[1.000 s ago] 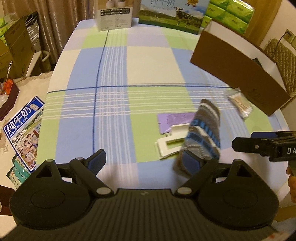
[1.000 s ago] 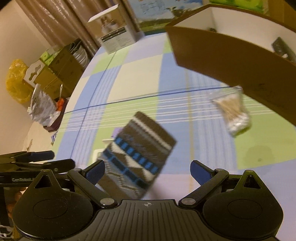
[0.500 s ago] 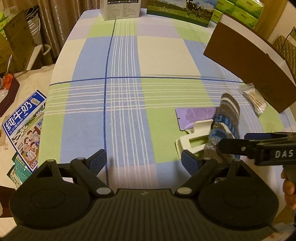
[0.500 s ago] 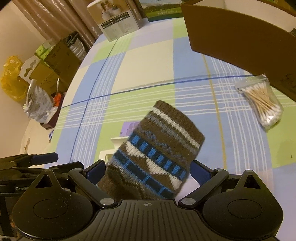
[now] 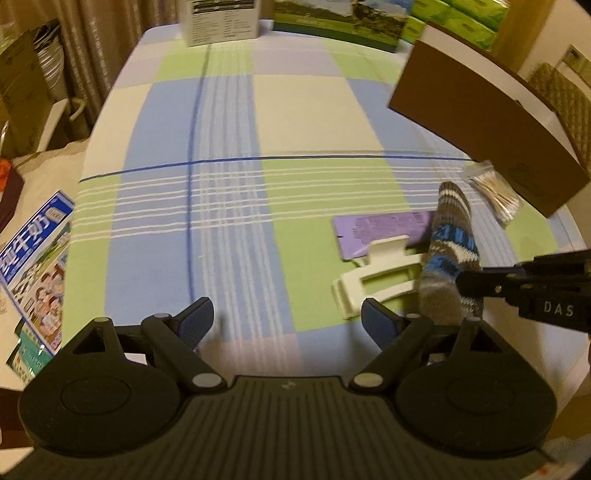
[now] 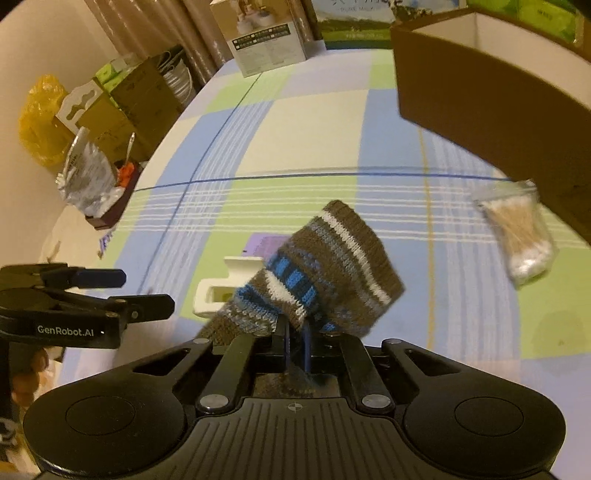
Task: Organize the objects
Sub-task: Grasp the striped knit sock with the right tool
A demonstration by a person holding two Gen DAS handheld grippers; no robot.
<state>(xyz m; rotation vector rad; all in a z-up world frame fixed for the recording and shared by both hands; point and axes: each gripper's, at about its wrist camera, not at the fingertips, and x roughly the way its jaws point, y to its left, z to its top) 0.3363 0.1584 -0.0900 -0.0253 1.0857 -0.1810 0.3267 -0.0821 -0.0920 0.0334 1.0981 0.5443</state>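
Observation:
A brown, blue and white striped knitted sock (image 6: pixel 325 266) is pinched at its near end by my right gripper (image 6: pixel 295 343), which is shut on it. In the left wrist view the same sock (image 5: pixel 452 251) stands up beside the right gripper (image 5: pixel 480 284). My left gripper (image 5: pixel 288 321) is open above the checked tablecloth (image 5: pixel 221 221), with nothing between its fingers. A cream hair claw clip (image 5: pixel 376 273) and a purple card (image 5: pixel 384 229) lie just left of the sock. A bag of cotton swabs (image 6: pixel 521 236) lies by the brown cardboard box (image 6: pixel 480 99).
White product box (image 5: pixel 221 18) and a milk carton box (image 5: pixel 340 18) stand at the table's far edge. Green tissue packs (image 5: pixel 458 14) sit behind the brown box. Milk cartons (image 5: pixel 33 266) lie off the table's left edge. Cartons and bags (image 6: pixel 88 147) crowd the floor.
My right gripper has gone from open to shut on the sock's near end. The left gripper drew back to the left, still open.

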